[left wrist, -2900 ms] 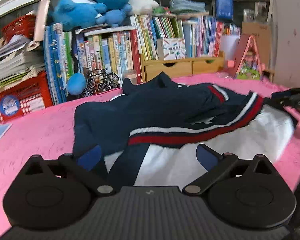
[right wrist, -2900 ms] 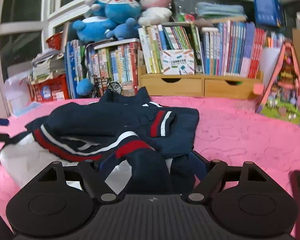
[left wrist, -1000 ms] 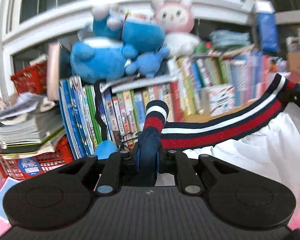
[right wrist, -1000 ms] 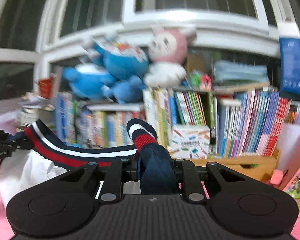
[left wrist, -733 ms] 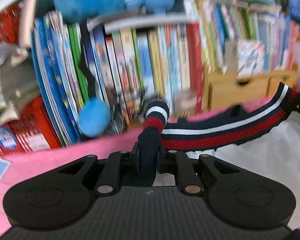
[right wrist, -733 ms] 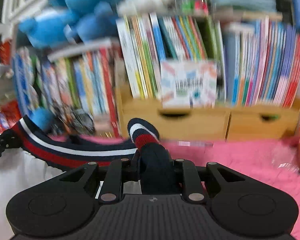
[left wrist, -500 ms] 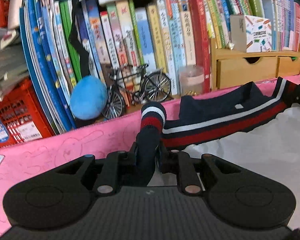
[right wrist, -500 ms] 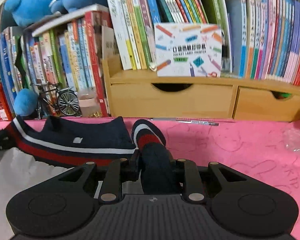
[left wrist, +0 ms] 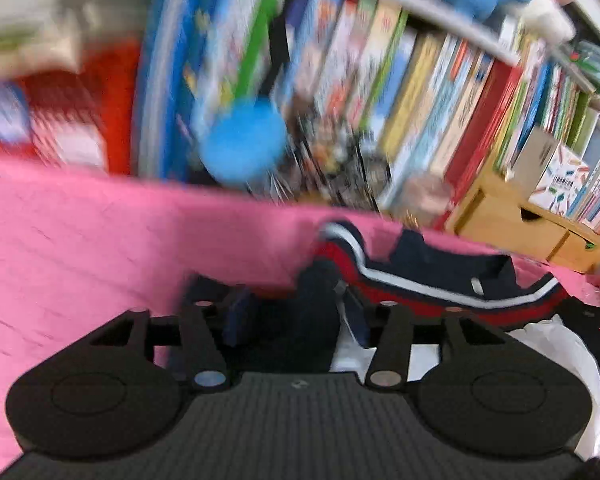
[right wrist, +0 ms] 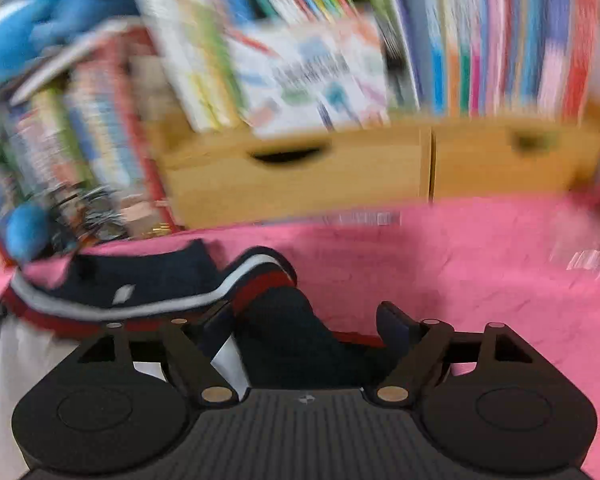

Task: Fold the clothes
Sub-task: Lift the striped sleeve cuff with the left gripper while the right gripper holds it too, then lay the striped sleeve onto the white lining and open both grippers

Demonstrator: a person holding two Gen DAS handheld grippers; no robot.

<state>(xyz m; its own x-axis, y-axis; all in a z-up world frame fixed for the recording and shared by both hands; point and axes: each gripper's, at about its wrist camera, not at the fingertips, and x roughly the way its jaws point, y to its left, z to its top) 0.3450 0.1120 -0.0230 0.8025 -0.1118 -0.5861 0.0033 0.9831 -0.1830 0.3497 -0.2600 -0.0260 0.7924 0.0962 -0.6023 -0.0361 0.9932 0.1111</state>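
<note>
Two grippers have their jaws spread around the hem: our left gripper point(left wrist: 296, 314) and right gripper point(right wrist: 304, 330) straddle the navy jacket point(left wrist: 440, 280), which lies on the pink cloth point(left wrist: 80, 240). We back straight out without snagging, clear of the bookshelf point(right wrist: 300, 40).
</note>
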